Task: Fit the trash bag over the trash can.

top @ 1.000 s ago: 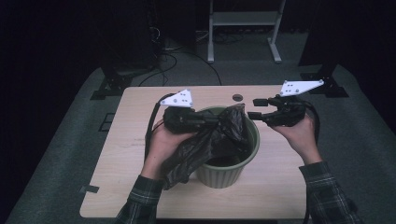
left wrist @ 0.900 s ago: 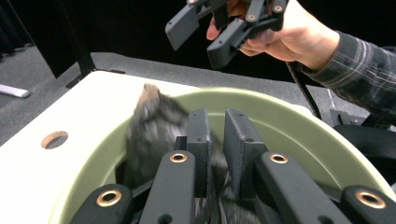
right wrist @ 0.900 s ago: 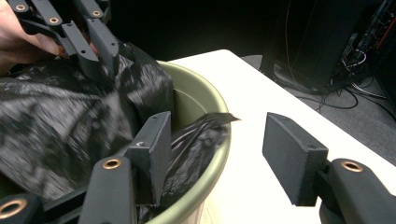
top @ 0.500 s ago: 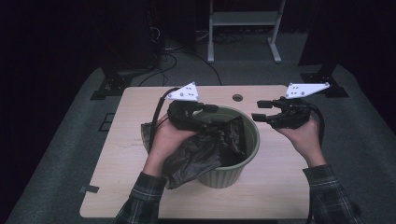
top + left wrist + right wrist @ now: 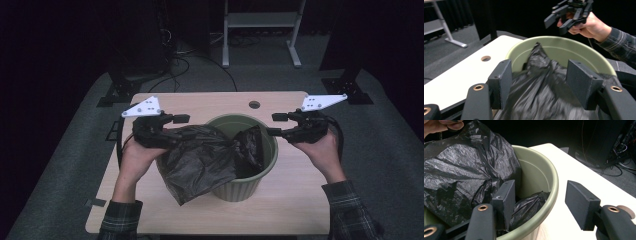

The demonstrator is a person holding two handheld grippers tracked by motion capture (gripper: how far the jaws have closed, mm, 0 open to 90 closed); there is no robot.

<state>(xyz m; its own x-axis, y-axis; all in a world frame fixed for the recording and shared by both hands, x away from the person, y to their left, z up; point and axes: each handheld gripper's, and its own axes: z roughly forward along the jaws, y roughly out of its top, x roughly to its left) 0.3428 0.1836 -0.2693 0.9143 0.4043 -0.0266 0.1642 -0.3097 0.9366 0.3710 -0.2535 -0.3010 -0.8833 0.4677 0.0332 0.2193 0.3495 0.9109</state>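
Note:
A green bin [image 5: 235, 190] stands mid-table with a black trash bag [image 5: 200, 160] draped over its left rim and partly tucked inside. My left gripper [image 5: 179, 125] is at the bin's left rim and points right. Its jaws have just been opening; the bag [image 5: 544, 95] lies loose between the wide-apart pads of my left gripper [image 5: 540, 75]. My right gripper [image 5: 273, 125] is at the right rim and points left. My right gripper [image 5: 541, 192] stands open astride the bin's rim [image 5: 555, 185], one jaw inside by the bag [image 5: 461, 162], one outside.
The wooden table [image 5: 290, 200] has a round hole [image 5: 254, 105] behind the bin and bare surface in front and to the right. Black stand bases [image 5: 115, 92] sit at its far corners. Cables and a white frame [image 5: 260, 20] lie on the floor beyond.
My left gripper went from over the bin back to the left rim and its jaws opened. The bag now spreads wider over the left side. The right gripper stayed put.

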